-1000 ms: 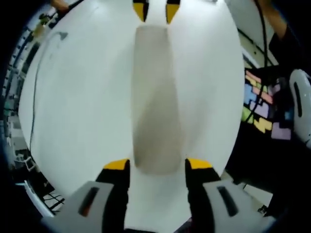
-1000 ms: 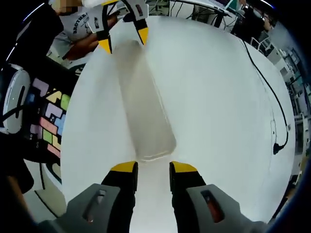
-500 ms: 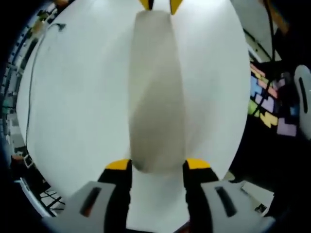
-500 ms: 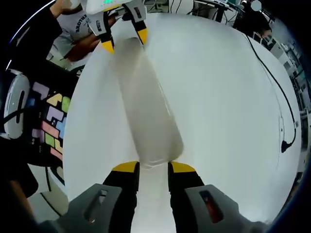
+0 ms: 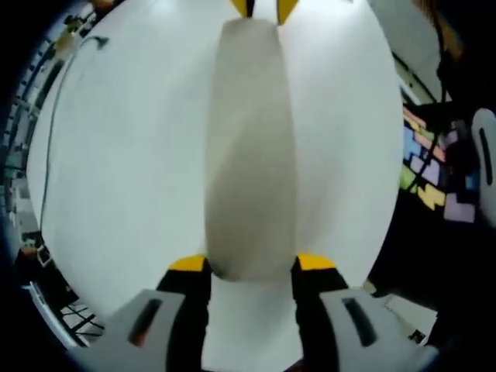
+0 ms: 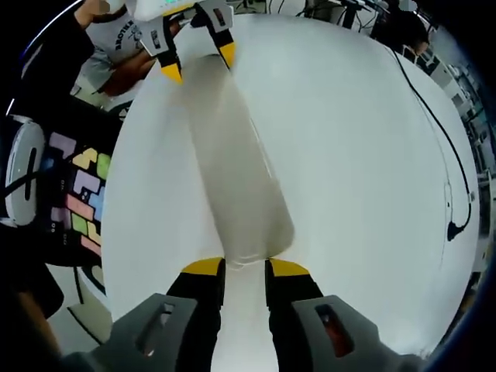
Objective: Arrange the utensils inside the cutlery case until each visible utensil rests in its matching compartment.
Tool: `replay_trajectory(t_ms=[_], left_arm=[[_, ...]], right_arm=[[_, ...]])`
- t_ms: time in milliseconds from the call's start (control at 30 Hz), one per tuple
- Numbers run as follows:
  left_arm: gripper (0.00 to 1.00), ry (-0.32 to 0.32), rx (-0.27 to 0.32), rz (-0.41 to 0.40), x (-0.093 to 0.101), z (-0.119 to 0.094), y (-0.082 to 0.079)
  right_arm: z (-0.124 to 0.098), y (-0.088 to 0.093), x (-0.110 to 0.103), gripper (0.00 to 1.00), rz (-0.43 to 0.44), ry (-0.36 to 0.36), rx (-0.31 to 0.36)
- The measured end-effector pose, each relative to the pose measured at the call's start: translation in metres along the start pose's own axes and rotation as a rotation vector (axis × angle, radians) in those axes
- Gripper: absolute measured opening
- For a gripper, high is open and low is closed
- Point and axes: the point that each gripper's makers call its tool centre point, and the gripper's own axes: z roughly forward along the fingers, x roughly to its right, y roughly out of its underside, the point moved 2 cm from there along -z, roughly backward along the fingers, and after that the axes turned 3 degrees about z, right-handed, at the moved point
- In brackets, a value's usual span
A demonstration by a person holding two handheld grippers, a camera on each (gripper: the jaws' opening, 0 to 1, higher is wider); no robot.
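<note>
White round counter (image 6: pixel 364 170) carries the long, pale translucent plastic cutlery case (image 6: pixel 236 170) lengthwise between both tools. Left tool (image 5: pixel 249 262) brackets one short end, right tool (image 6: pixel 237 267) the other; firm clamping cannot be confirmed. Probably light, stiff, slippery: hold the ends.

A long translucent cutlery case (image 6: pixel 236 178) is seen lying on the white desk (image 6: pixel 364 170). Its near end is flanked by the right tool (image 6: pixel 236 267), its far end by the left tool (image 6: pixel 195 62).
</note>
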Motion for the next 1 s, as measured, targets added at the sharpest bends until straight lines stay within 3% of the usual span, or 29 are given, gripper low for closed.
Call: replay_trajectory(t_ms=[133,200,300,400,700,833,1000], left_arm=[[0.44,-0.001,0.016,-0.004,0.003,0.001,-0.002],[0.44,-0.001,0.028,-0.002,0.003,0.0,-0.001],[0.44,-0.004,0.049,-0.002,0.009,0.001,-0.001],[0.44,-0.003,0.073,-0.008,0.003,0.0,0.002],[0.43,-0.004,0.139,-0.018,-0.011,-0.005,0.008],[0.43,-0.003,0.195,-0.018,-0.022,-0.009,0.013],[0.41,-0.004,0.262,-0.033,-0.029,-0.011,0.019]], right_arm=[[-0.004,0.002,-0.005,0.19,0.013,-0.005,0.025],[-0.013,0.001,-0.001,0.19,0.011,0.026,0.028],[-0.026,-0.013,0.006,0.19,-0.026,0.038,0.069],[-0.024,-0.033,-0.009,0.19,-0.084,0.023,0.124],[0.001,-0.117,-0.047,0.14,-0.289,0.013,0.303],[0.013,-0.139,-0.059,0.12,-0.317,-0.011,0.348],[0.024,-0.158,-0.064,0.1,-0.333,-0.025,0.358]])
